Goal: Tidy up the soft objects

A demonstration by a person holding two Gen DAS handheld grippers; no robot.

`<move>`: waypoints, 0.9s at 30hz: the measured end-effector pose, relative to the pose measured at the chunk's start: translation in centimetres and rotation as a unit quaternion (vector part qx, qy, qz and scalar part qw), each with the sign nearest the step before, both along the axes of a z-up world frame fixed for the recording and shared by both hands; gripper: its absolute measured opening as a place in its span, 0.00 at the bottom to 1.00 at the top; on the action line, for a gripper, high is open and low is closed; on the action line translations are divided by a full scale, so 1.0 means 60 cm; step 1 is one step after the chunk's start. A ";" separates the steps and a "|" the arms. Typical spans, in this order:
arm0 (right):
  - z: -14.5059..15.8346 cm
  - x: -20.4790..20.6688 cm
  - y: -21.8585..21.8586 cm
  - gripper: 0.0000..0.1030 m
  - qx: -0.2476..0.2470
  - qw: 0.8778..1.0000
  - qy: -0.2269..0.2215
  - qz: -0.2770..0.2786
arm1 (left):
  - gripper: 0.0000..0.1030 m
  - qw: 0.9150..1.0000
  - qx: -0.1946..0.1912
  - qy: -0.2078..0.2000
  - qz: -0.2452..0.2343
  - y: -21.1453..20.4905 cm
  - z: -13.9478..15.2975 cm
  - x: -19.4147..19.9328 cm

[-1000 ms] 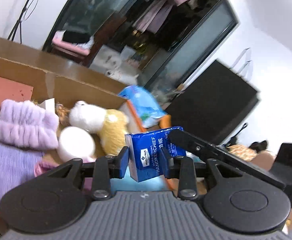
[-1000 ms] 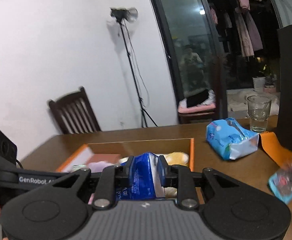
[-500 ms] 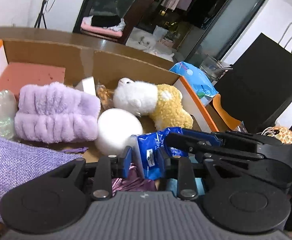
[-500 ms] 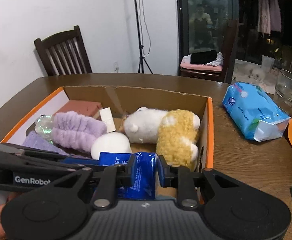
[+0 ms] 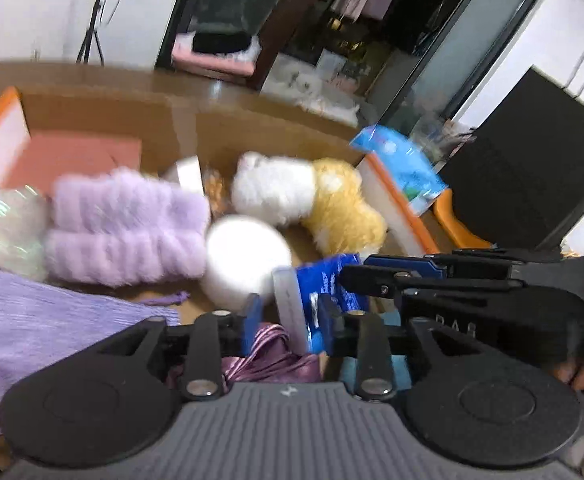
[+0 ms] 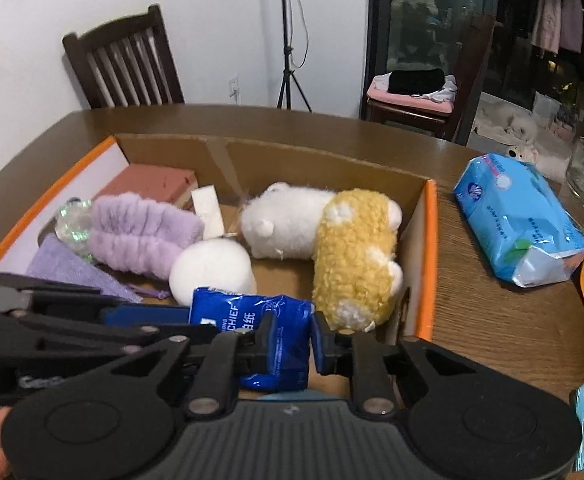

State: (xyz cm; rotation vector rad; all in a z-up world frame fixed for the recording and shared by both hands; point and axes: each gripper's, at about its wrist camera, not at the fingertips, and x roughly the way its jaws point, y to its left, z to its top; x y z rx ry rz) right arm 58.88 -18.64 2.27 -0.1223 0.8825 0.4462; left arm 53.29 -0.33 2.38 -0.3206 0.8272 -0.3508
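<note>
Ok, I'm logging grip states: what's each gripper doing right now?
Left gripper: open, jaws have just been opening around the blue tissue pack.
Right gripper: shut on the blue tissue pack.

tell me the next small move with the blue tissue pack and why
Probably lower the blue tissue pack a little further and let go. The right gripper pinches it low inside the cardboard box, over the free spot between the white ball and yellow plush. The left gripper's jaws have just been opening beside it.
</note>
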 end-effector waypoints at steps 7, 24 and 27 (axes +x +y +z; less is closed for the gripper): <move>0.100 -0.066 -0.046 0.33 0.024 0.998 -0.057 -0.020 | 0.41 0.996 0.049 -0.069 0.033 0.049 0.118 -0.081; 0.121 -0.274 -0.087 0.95 0.114 0.954 -0.259 -0.100 | 0.96 0.934 0.166 -0.271 0.163 0.065 0.130 -0.279; 0.117 -0.295 -0.081 0.95 0.114 0.953 -0.261 -0.102 | 0.97 0.931 0.171 -0.280 0.159 0.062 0.128 -0.299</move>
